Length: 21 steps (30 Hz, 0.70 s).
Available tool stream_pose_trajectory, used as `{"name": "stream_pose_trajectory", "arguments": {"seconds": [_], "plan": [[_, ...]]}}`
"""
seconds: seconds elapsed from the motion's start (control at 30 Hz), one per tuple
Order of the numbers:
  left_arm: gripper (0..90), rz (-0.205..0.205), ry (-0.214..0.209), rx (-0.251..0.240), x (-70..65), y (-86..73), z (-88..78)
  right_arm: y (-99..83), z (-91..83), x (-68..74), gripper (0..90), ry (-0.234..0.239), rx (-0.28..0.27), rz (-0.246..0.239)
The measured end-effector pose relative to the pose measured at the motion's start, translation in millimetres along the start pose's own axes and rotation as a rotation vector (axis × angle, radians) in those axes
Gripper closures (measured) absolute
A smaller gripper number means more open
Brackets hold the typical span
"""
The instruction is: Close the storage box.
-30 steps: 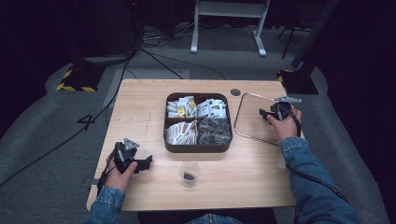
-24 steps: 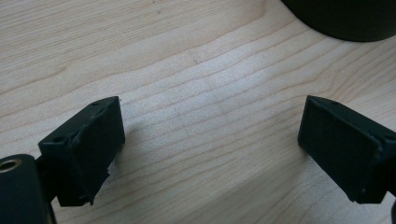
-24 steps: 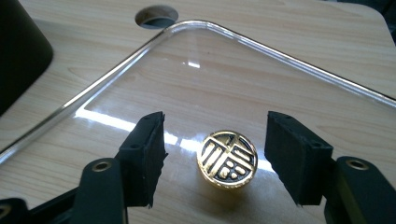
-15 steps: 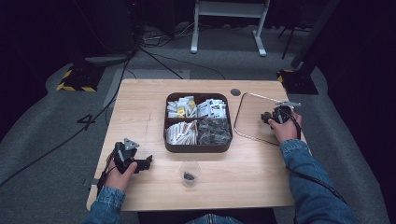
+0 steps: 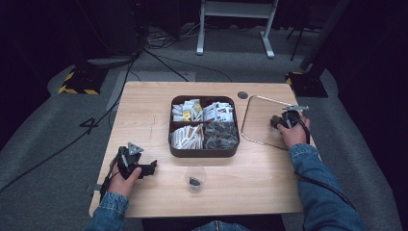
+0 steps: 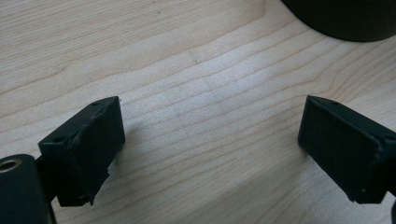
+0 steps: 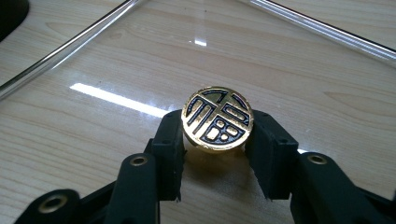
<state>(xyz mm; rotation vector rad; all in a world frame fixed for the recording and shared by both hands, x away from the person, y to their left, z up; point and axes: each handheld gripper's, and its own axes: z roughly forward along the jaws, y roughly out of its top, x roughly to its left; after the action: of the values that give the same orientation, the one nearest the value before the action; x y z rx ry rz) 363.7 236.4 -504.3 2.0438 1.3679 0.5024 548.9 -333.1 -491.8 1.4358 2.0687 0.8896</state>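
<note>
The gold knob is a round disc with a black-inlaid emblem on its top face. It stands at the centre of a clear lid that lies flat on the table, to the right of the compartment tray. The lid is transparent: the wood grain reads through it, and its rim shows as a bright line.

The right gripper has its two black jaws on either side of the knob, just under the emblem face. The jaws have just been closing, and the knob is between them. In the right gripper view both pads meet the knob's edge, so the grip reads as pinching the knob. The knob is the one raised feature on the lid, which is likely why it is taken there rather than at the thin rim.

The tray holds four compartments of packets, pale in three and dark in the fourth. A small clear cup with dark contents stands in front of the tray, well apart from the lid.

The left gripper rests near the front left of the table, its jaws spread, with bare wood between them. It holds nothing; it appears parked clear of the work.

Compared with the earlier high view, the right hand sits at nearly the same spot over the lid. The lid, tray, cup and left hand lie unchanged.
</note>
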Motion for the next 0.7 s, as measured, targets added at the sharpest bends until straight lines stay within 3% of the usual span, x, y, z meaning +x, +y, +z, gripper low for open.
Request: {"name": "stream_pose_trajectory", "arguments": {"seconds": [0.7], "plan": [[7.7, 0.000, 0.001, 0.000, 0.0, 0.0, 0.0, 3.2, -7.5, -0.9, 58.7, 0.022, -0.022, 0.017]]}}
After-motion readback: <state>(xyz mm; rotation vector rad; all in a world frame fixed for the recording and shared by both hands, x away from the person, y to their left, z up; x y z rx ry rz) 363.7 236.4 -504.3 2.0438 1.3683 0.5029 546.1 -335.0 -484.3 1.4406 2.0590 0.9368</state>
